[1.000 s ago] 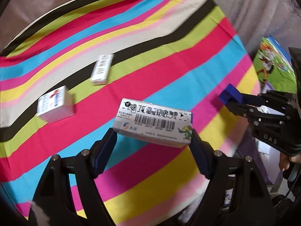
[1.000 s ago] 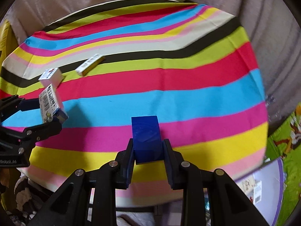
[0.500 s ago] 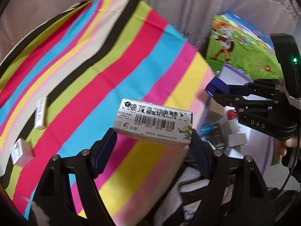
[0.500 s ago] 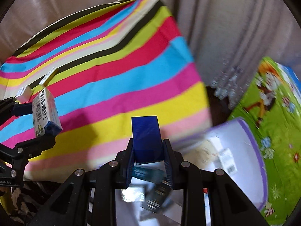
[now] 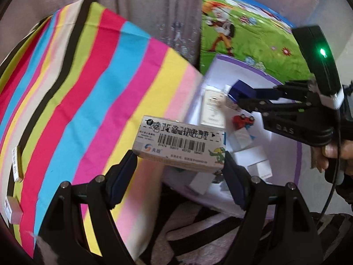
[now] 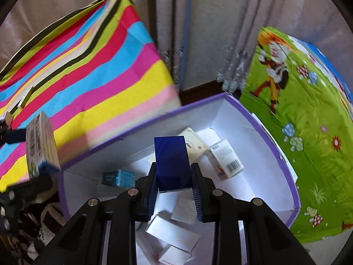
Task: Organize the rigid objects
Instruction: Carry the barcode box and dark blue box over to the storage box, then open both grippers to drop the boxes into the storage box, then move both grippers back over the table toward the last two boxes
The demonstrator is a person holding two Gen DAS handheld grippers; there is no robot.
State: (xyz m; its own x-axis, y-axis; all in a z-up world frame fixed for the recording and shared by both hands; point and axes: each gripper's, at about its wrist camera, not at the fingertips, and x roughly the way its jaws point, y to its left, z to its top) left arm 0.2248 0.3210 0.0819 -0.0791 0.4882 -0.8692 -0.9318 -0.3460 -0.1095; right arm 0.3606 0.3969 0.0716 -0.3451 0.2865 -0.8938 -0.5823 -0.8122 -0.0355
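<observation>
1. Left gripper [image 5: 179, 167]: jaws clenched on the short ends of a white carton [image 5: 179, 149], held level with its barcode face toward the camera. It hangs over the near right edge of the striped cloth [image 5: 88, 92], just left of the storage box. In the right wrist view the same carton [image 6: 40, 143] shows at far left, standing on end in the grip.

2. Right gripper [image 6: 173, 176]: jaws clenched on the lower sides of a dark blue box [image 6: 172, 159], held upright above the open storage box [image 6: 275, 141]. In the left wrist view the blue box [image 5: 241, 90] hangs over the far part of the white interior.

3. Storage box: white inside, purple rim, open at the top, standing just right of the striped cloth. Contents, near to far:
- several plain white cartons [image 6: 172, 231], lying loose and overlapping under the right gripper;
- a teal carton [image 6: 120, 177], at the left wall;
- a white carton with a barcode [image 6: 227, 162], right of the blue box, tilted;
- a cream carton [image 6: 194, 144], partly hidden behind the blue box;
- a small red toy car [image 5: 242, 120], seen only in the left wrist view.

4. Striped cloth: covers the desk. Two small cartons [image 5: 13, 207] lie on its far left part, well apart from the storage box.

5. Cartoon mat [image 6: 308, 132]: green, right of and behind the storage box.

6. Curtain [image 6: 209, 26]: grey, hanging at the far side.
</observation>
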